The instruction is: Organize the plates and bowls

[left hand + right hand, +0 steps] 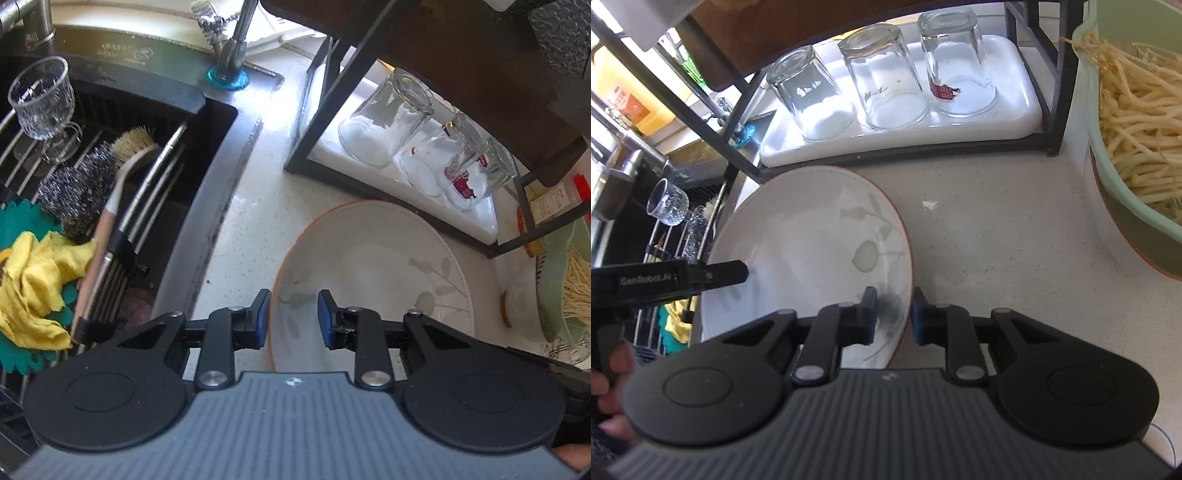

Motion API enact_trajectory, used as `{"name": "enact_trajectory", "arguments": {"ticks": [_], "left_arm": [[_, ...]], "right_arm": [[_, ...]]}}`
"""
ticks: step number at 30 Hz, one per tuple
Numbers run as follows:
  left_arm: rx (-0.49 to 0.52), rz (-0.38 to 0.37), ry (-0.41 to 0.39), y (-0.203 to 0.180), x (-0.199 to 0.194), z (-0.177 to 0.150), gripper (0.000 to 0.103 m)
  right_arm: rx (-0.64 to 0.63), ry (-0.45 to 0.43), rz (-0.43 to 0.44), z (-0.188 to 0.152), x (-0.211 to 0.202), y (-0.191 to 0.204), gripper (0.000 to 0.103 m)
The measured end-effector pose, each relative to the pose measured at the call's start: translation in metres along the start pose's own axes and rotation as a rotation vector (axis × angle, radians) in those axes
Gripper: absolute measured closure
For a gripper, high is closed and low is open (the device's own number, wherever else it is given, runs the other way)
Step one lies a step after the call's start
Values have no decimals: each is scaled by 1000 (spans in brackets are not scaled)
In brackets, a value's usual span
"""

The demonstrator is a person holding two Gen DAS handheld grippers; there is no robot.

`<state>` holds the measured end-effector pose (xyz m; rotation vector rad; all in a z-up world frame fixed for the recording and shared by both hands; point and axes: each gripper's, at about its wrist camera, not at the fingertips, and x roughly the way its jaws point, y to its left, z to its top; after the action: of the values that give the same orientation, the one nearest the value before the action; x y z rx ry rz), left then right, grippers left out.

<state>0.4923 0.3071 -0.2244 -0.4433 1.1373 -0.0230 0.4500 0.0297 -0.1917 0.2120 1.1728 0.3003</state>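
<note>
"GenRobot.AI" in pale letters on the left tool body.

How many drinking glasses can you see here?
4. Three stand upside down in a row on the white tray under the rack: left, middle, right. A cut-glass one sits over the sink. Others may be hidden.

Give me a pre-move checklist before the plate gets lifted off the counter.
1. Right gripper straddles the plate rim, one finger either side: ok.
2. Right jaws closed on the rim: not ok, a gap shows.
3. Left gripper open over the plate's left edge, not gripping: ok.
4. Plate empty: ok.
5. Clearance from the green bowl of noodles: ok, bare counter between.
6. Upturned glasses under the rack, behind the plate: cannot tell lift clearance.
</note>
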Motion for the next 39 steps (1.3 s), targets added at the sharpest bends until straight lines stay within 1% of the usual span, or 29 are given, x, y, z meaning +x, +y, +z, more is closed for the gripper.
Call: {"name": "enact_trajectory", "arguments": {"ticks": [3,6,10,13,16,22,26,31,36,39], "left_arm": [[12,7,-6,-2,0,-1,72],[-24,1,-8,0,-1,0,72],[-12,-14,-13,-3,-4,-2,72],[-33,-43,4,-2,-8,-2,72],[-42,-60,10,-5,-13,-5,72],[-23,-80,-11,-15,-34,-7,72],[-24,-100,-34,-19,-53,-5,72],[-10,-123,-66,-29,-77,-6,72],[27,-148,-90,-47,-94,-14,72],[56,-158,-95,-59,-102,-24,72]], "right_arm": [[-4,2,8,-1,0,-1,82],[15,11,24,0,0,-5,83],[32,2,20,2,-3,-7,83],[20,-9,11,1,-10,-8,83],[36,-3,17,-1,-17,-12,85],[70,-8,32,-5,-39,-15,85],[49,-42,49,-5,-58,-11,85],[74,-83,79,-10,-82,-13,85],[109,-129,84,-24,-109,-22,85],[124,-156,85,-35,-126,-28,85]]}}
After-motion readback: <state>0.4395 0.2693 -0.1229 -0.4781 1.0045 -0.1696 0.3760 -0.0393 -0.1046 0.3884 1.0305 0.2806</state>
